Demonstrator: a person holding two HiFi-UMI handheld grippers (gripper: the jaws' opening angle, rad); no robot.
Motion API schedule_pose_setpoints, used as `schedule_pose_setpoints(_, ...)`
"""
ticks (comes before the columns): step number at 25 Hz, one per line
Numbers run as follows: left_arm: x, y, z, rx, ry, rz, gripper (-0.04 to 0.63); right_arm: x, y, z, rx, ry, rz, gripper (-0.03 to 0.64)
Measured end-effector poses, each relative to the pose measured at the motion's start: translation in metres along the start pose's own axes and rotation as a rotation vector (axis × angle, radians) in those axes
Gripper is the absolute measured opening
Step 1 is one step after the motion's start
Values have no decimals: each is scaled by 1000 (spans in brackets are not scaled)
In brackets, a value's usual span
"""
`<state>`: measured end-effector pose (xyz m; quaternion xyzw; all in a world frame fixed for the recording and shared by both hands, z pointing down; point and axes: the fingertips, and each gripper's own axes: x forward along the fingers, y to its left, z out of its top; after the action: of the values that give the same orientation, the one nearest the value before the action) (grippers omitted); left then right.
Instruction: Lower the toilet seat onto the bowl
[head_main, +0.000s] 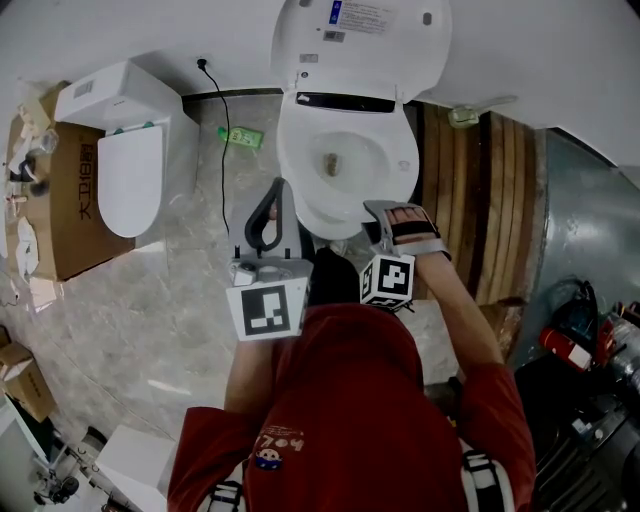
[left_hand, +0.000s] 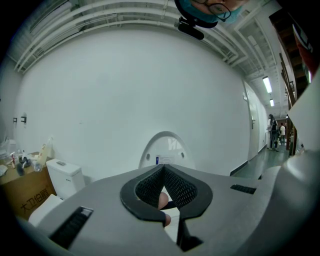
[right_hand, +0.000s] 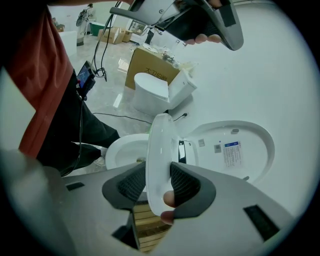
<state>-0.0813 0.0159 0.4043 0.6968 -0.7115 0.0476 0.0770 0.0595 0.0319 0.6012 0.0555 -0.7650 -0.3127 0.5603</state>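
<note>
Starting at the left side of the floor: spare toilet (head_main: 130, 150) against a cardboard box (head_main: 70, 200), not involved. Left tongs (left_hand: 163, 171) are pinched together with nothing between them, aimed roughly level at the wall, off the front-left of the bowl (right_hand: 122, 147) and touching nothing. Middle: the toilet seat (right_hand: 159, 145) is partway down, edge-on in the right gripper view, with the bowl on one side of it and the upright lid (right_hand: 235, 145) on the other. Right tongs (right_hand: 159, 176) are clamped across the seat's front rim, one pad on each face, tilted steeply down. Right of the bowl: wooden planks (head_main: 480, 200), clear of the path. Key geometry: the seat's long axis runs from the hinge at the back of the bowl out to the rim in the tongs, so that rim has to arc away from the lid and down toward the bowl's front edge, on the person's side. The right hand owns the move; the left is close but looks unneeded. My read: mid-lowering, not seated yet. Main risk is the rim slipping out of the pads and slamming.
</note>
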Motion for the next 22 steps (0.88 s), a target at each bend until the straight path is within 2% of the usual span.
schedule_pose_setpoints(5,2,-1,-7,6,21,-4,12,8,26,0,10,4,94,158)
schedule_pose_setpoints(16,12,0,-29,6,81,-16,12,37,84,-2,6,19,241,201)
schedule_pose_setpoints(22,17,-2,-44,11,115,-33,12,50,112,-1,67,18,369,206)
